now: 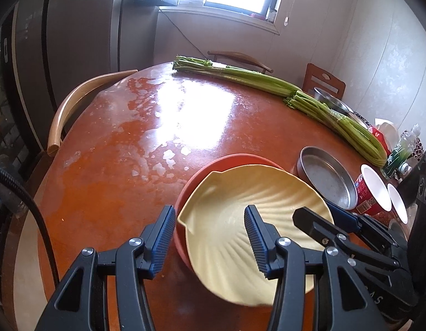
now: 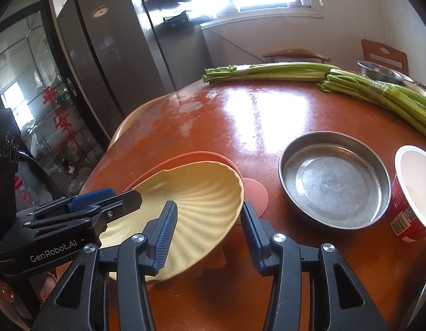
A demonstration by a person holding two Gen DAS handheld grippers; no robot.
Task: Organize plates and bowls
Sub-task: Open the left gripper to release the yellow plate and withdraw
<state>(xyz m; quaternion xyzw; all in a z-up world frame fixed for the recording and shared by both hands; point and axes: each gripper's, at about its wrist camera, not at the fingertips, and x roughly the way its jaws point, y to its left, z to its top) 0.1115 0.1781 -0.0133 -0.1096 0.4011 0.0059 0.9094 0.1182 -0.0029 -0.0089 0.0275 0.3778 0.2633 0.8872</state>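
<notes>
A cream shell-shaped plate (image 1: 240, 220) is seen tilted in a pink bowl (image 1: 202, 171) on the desk (image 1: 116, 165). The left gripper (image 1: 210, 237) and right gripper (image 2: 209, 234) are both held with fingers spread wide across the plate's rim. A steel pan (image 2: 334, 179) is set just beside, near red cups (image 2: 411, 193) and celery (image 2: 295, 71).
</notes>
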